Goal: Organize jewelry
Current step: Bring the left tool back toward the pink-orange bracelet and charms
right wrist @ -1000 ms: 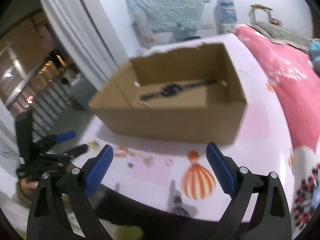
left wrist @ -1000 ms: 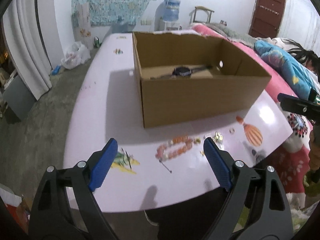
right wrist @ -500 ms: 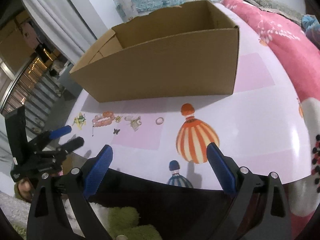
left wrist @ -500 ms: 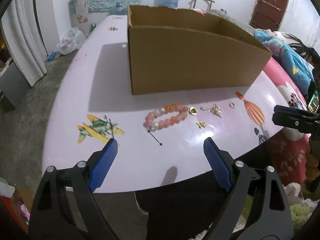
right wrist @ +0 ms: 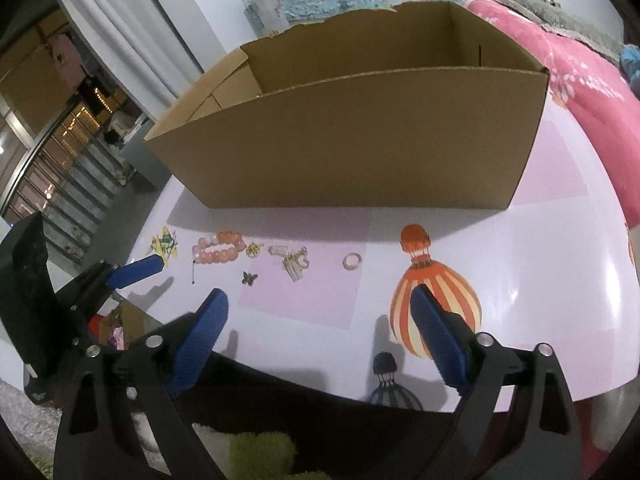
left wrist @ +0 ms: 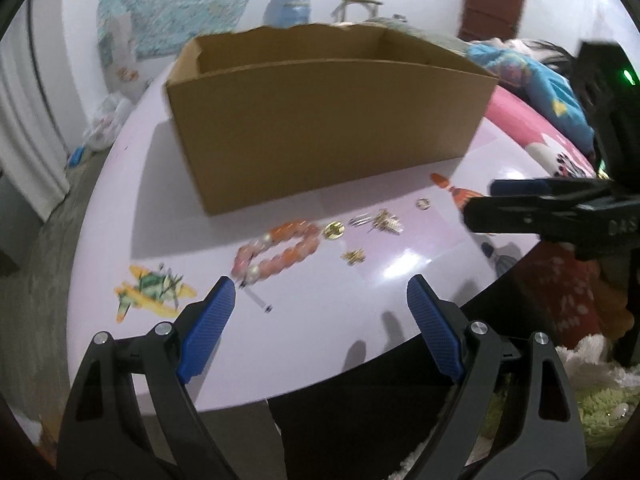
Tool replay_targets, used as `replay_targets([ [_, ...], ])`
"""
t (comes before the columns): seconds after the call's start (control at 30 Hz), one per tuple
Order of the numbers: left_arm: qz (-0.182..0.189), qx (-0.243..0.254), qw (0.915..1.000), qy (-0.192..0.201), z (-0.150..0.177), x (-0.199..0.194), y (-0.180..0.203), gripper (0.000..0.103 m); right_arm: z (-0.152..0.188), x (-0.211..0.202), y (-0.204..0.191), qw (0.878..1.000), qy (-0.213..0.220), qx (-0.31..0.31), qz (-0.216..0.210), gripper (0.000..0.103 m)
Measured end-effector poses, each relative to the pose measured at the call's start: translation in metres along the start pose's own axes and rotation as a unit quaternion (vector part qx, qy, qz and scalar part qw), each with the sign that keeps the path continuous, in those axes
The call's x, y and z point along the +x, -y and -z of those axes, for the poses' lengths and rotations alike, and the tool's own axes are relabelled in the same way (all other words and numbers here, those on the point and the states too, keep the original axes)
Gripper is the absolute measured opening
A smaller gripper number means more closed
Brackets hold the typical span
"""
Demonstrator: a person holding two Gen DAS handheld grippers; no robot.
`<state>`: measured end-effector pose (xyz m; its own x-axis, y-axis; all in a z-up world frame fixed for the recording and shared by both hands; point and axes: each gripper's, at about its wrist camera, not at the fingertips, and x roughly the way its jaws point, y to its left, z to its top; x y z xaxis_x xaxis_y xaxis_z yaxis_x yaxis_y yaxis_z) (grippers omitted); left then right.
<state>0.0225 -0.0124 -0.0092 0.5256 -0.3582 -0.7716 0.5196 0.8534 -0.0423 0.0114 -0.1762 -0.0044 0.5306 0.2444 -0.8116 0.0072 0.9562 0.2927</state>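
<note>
Jewelry is laid out in a row on the pale desk (right wrist: pixel 520 280), just in front of the open cardboard box (right wrist: pixel 360 140): a pink bead bracelet (right wrist: pixel 218 247), gold round charm (right wrist: pixel 252 249), butterfly piece (right wrist: pixel 249 278), a charm cluster (right wrist: pixel 294 262) and a ring (right wrist: pixel 352 260). Left gripper (left wrist: pixel 320 292) has its jaws spread wide, nothing in them, near the bracelet. Right gripper (right wrist: pixel 318 304) is wide apart and empty too.
</note>
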Motion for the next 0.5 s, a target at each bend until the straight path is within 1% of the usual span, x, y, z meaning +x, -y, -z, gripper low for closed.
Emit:
replay_targets([
  [0.03,0.0,0.01,1.0,0.002,-0.002,0.001,0.004,0.084,-0.001,0.0,0.0,1.0,0.002,0.0,0.003,0.087],
  [0.1,0.005,0.03,0.9995,0.008,-0.006,0.003,0.012,0.084,-0.001,0.001,0.001,1.0,0.002,0.004,0.003,0.08],
  [0.17,0.013,0.044,0.9989,0.012,-0.008,0.006,0.02,0.084,-0.001,0.001,0.002,1.0,0.001,0.008,0.003,0.077],
  [0.33,0.026,0.054,0.9981,0.01,-0.014,0.014,0.026,0.068,0.001,0.004,0.005,1.0,-0.004,0.015,0.007,0.067],
  [0.5,0.027,0.054,0.9982,-0.005,-0.016,0.022,0.023,0.046,0.001,0.007,0.007,1.0,-0.003,0.019,0.009,0.058],
])
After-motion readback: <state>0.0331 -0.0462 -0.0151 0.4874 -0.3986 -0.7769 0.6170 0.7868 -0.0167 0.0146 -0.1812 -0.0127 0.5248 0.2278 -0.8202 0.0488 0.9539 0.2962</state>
